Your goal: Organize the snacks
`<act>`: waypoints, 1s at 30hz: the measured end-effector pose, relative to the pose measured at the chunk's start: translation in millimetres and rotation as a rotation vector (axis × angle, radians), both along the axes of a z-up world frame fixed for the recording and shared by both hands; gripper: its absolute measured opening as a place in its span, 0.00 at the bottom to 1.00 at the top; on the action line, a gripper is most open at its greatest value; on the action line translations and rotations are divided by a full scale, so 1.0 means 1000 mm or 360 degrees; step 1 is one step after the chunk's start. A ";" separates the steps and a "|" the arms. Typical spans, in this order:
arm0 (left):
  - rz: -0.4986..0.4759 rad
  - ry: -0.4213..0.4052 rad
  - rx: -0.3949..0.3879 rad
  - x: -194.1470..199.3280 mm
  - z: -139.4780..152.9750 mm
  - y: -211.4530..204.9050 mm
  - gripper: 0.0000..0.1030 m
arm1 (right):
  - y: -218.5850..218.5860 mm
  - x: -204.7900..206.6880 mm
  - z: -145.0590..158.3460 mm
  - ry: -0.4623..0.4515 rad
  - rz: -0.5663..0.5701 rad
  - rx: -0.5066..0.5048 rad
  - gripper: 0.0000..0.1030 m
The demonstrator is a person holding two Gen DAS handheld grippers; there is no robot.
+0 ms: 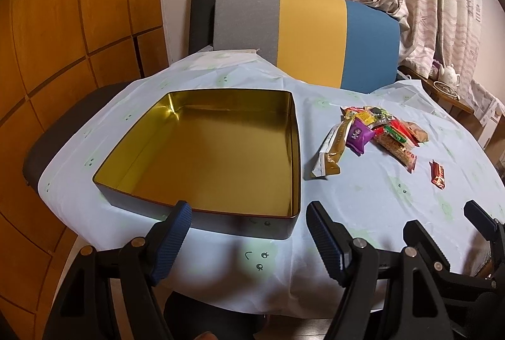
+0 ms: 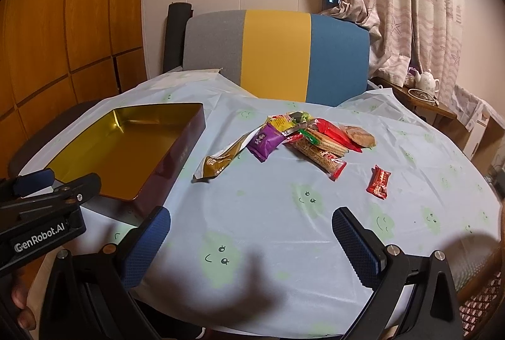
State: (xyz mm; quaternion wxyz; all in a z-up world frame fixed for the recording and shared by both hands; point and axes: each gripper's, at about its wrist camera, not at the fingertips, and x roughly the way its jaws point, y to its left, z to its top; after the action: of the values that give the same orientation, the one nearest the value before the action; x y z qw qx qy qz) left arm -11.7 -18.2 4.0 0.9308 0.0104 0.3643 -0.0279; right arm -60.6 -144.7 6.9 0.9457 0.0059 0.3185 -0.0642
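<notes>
1. Gold-lined and empty, the tin box (image 1: 208, 150) sits on the left part of the table, its dark outer wall facing the camera in the right wrist view (image 2: 176, 169)
2. Pale blue tablecloth (image 1: 363, 207) with green smiling-cloud prints covers the table; a chair back (image 1: 303, 37) striped grey, yellow and blue stands at the far edge
3. To the right of the box, apart from it, lies the snack pile (image 2: 315, 135): a purple packet (image 2: 263, 139), a long brown-and-white sachet (image 2: 221, 163) nearest the box, a clear-wrapped cracker bar (image 2: 322, 155), red wrappers and a yellow-green bag at the back
4. One small red candy bar (image 2: 378, 180) lies alone, to the right of the pile and closer to the camera
5. Left gripper (image 1: 249, 242) hovers at the near edge of the box with its blue-padded fingers spread wide and nothing between them; its left finger overlaps the near rim of the box in the picture, though I cannot tell if it touches
6. Right gripper (image 2: 252, 245) hangs over bare cloth in front of the pile, jaws wide apart and empty
7. Each gripper also shows at the edge of the other's view, the left one at the left of the right wrist picture
8. Patterned curtain (image 2: 394, 2) hangs at the right, with a white teapot (image 2: 427, 79) on a side shelf below it
</notes>
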 end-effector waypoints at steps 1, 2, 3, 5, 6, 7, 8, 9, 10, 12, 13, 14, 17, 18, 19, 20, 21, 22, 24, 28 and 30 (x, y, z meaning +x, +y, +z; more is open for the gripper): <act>-0.0005 -0.0002 -0.0001 0.000 0.001 -0.001 0.74 | -0.001 0.000 0.000 0.0000 0.0001 0.0000 1.00; -0.0006 -0.0004 -0.0002 0.000 0.002 -0.001 0.74 | -0.001 0.000 0.000 0.0000 0.0001 0.0001 1.00; -0.0006 -0.0006 -0.0002 0.000 0.002 -0.001 0.74 | -0.001 0.000 0.000 0.0000 0.0001 0.0001 1.00; -0.0015 -0.0010 0.0000 0.000 0.004 -0.003 0.74 | -0.001 0.000 0.000 0.0002 0.0000 0.0001 1.00; -0.0016 -0.0013 0.0005 0.000 0.004 -0.004 0.74 | -0.001 0.000 0.000 0.0001 0.0000 0.0002 1.00; -0.0021 -0.0013 0.0004 0.000 0.004 -0.005 0.74 | -0.001 0.000 0.000 0.0001 -0.0002 0.0004 1.00; -0.0023 -0.0012 0.0004 0.000 0.005 -0.006 0.74 | -0.002 0.001 0.000 0.0001 -0.0002 0.0008 1.00; -0.0026 -0.0011 0.0008 0.000 0.005 -0.006 0.74 | -0.003 0.001 0.000 0.0002 -0.0003 0.0011 1.00; -0.0028 -0.0011 0.0012 0.000 0.005 -0.007 0.74 | -0.003 0.002 0.000 0.0006 -0.0005 0.0010 1.00; -0.0034 -0.0011 0.0015 0.000 0.005 -0.008 0.74 | -0.007 0.002 0.001 0.0006 0.0001 0.0018 1.00; -0.0038 -0.0008 0.0013 0.000 0.005 -0.008 0.74 | -0.007 0.002 0.000 0.0005 0.0002 0.0017 1.00; -0.0043 -0.0005 0.0012 0.001 0.005 -0.009 0.74 | -0.007 0.002 0.000 0.0007 0.0003 0.0017 1.00; -0.0050 -0.0009 0.0020 0.001 0.005 -0.010 0.74 | -0.008 0.004 0.000 0.0011 0.0006 0.0023 1.00; -0.0052 -0.0005 0.0020 0.001 0.004 -0.011 0.74 | -0.009 0.004 -0.001 0.0013 0.0007 0.0024 1.00; -0.0056 0.0003 0.0009 0.003 0.004 -0.011 0.74 | -0.009 0.005 -0.002 0.0016 0.0008 0.0025 1.00; -0.0064 0.0008 -0.0005 0.003 0.004 -0.011 0.74 | -0.008 0.006 -0.003 0.0021 0.0010 0.0027 1.00; -0.0080 0.0010 -0.0022 0.003 0.004 -0.010 0.74 | -0.009 0.006 -0.003 0.0024 0.0012 0.0030 1.00; -0.0091 0.0011 -0.0032 0.003 0.003 -0.011 0.74 | -0.010 0.007 -0.004 0.0026 0.0013 0.0033 1.00; -0.0137 0.0037 -0.0095 0.005 0.003 -0.011 0.74 | -0.012 0.009 -0.005 0.0035 0.0012 0.0040 1.00; -0.0413 0.0235 -0.0470 0.013 0.001 -0.011 0.79 | -0.019 0.013 -0.008 0.0068 0.0029 0.0066 1.00; -0.0532 0.0268 -0.0576 0.012 0.001 -0.016 0.80 | -0.026 0.015 -0.010 0.0079 0.0018 0.0085 1.00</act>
State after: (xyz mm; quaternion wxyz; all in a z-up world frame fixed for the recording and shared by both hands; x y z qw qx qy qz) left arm 0.7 -34.3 5.3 0.8663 -0.0988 0.4229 -0.2468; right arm -45.7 -170.4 -2.9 0.9374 0.0279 0.3436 -0.0504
